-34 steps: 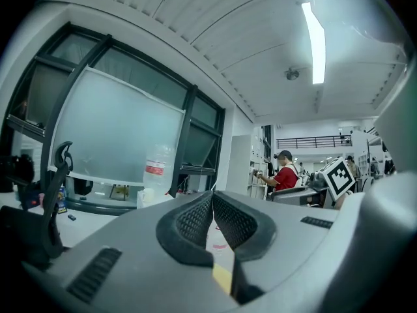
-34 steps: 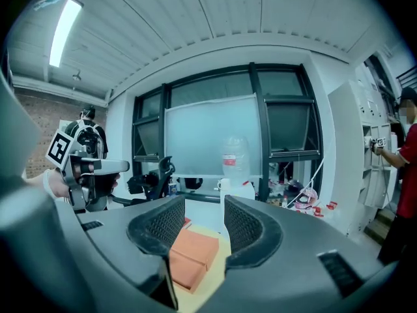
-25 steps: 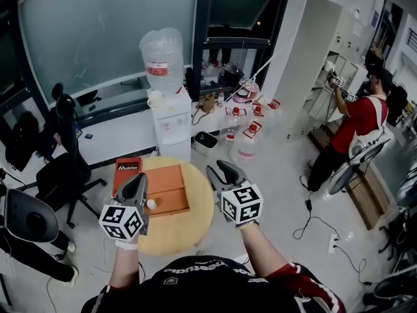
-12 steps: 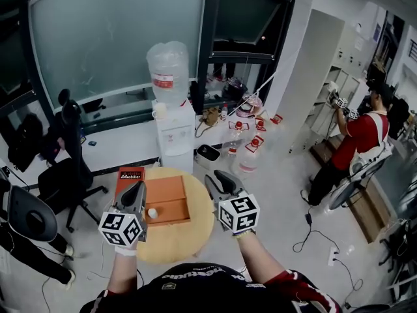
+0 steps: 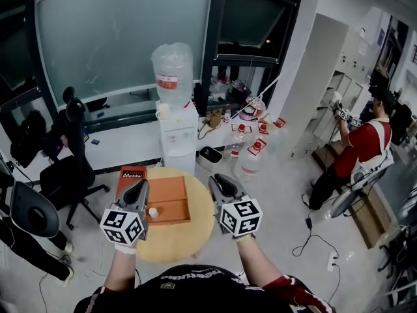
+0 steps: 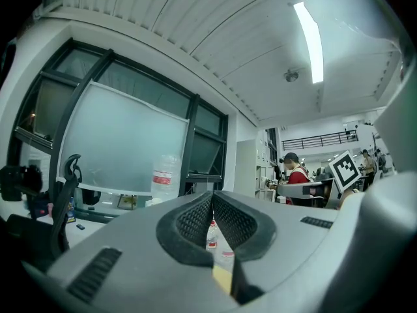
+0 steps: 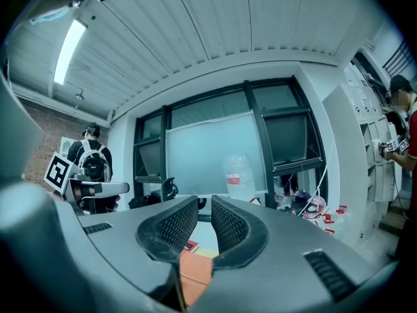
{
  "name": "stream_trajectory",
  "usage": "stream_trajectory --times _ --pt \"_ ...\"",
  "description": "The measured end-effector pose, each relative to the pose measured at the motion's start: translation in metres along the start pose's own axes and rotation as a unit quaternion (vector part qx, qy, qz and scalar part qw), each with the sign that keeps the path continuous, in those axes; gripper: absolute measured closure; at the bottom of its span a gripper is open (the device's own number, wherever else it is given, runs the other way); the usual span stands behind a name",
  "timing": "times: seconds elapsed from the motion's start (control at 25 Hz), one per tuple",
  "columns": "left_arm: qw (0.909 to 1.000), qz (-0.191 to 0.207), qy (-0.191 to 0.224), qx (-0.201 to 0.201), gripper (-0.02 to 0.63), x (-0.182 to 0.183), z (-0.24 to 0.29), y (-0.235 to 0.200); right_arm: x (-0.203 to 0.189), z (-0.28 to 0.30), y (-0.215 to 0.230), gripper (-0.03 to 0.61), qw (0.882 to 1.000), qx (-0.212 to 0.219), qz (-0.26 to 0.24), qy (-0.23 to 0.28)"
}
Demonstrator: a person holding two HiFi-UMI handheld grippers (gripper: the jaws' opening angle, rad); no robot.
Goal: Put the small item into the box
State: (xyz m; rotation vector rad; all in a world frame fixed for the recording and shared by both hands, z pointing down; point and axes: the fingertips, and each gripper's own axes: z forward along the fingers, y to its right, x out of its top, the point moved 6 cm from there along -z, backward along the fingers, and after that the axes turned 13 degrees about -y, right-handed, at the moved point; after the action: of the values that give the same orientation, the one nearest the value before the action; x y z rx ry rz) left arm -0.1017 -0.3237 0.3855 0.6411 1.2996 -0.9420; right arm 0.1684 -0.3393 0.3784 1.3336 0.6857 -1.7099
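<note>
The task looks as good as done: the small white ball appears to lie inside the open orange box, close against its left wall, though the head view is too small to rule out that it rests on the rim. The box sits at the middle of the round wooden worktop, toward its far edge. The left gripper hangs just beside the ball at the box's left side, its fingers together at the tips with nothing between them. The right gripper is over the worktop's right edge, apart from the box; its fingers are closing with a narrow gap left and nothing in it. What may be left is only to draw both grippers away. A red pack lies touching the box at the worktop's far left edge and blocks nothing. Beyond stand a water dispenser, bottles on the floor, an office chair and another person, all well apart
</note>
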Motion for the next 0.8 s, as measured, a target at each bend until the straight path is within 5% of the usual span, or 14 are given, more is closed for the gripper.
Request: stream_trajectory --times 0.8 --pt "0.9998 -0.011 -0.01 -0.013 0.595 -0.0075 -0.0052 -0.0007 -0.0083 -0.0071 -0.008 0.529 0.999 -0.028 -0.017 -0.004"
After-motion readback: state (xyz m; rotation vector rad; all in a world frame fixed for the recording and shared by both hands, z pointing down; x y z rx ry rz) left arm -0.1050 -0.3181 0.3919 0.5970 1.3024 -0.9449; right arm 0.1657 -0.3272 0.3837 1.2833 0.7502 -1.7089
